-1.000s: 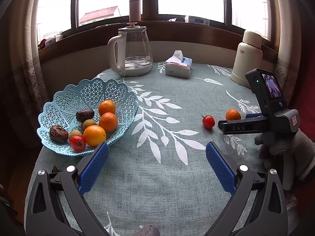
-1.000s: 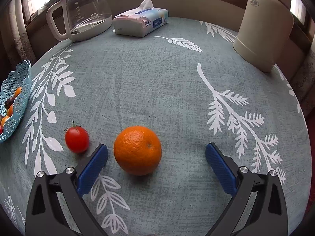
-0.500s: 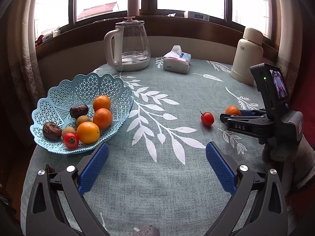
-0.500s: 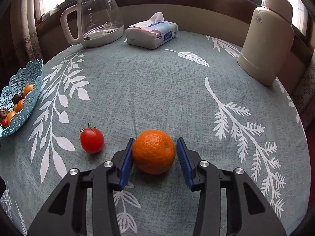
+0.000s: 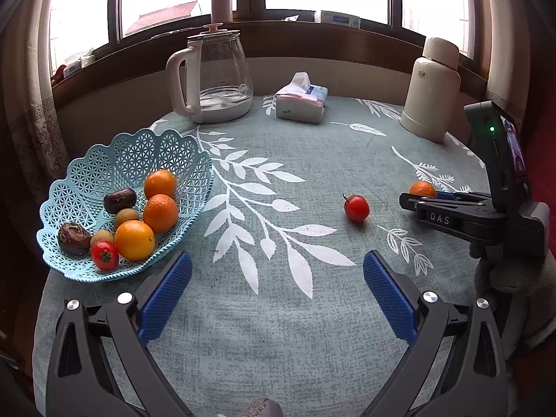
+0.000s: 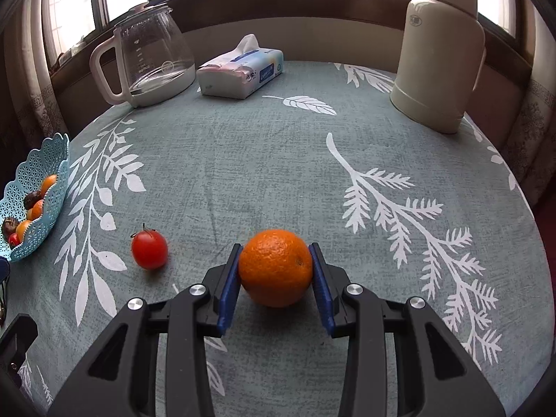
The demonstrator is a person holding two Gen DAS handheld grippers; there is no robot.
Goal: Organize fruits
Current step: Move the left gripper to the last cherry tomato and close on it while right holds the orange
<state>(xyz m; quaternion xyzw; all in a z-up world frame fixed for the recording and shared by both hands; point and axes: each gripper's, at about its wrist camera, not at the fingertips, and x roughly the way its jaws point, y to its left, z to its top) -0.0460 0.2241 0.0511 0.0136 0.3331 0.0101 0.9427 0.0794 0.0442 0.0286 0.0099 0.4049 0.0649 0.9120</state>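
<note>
Right wrist view: the right tool [image 6: 275,271] grips the orange [image 6: 275,267] at lower centre, both blue pads pressed against its sides; the orange sits on the table [image 6: 243,160]. A tomato [image 6: 149,249] lies just left of the tool, apart from it. Open cloth extends from the orange toward the upper frame, up to the tissue pack [image 6: 239,73], the glass kettle [image 6: 146,66] at upper left and the cream flask [image 6: 438,52] at upper right. The basket [image 6: 38,187] is cut off by the left edge.

Left wrist view: the left tool [image 5: 276,295] is spread wide, with nothing between its pads, over bare cloth at lower centre. The basket, at centre left, sits at the near left rim of the table and holds oranges, a tomato and darker fruits. At the right edge, the right tool hides most of the orange; only its top shows.
</note>
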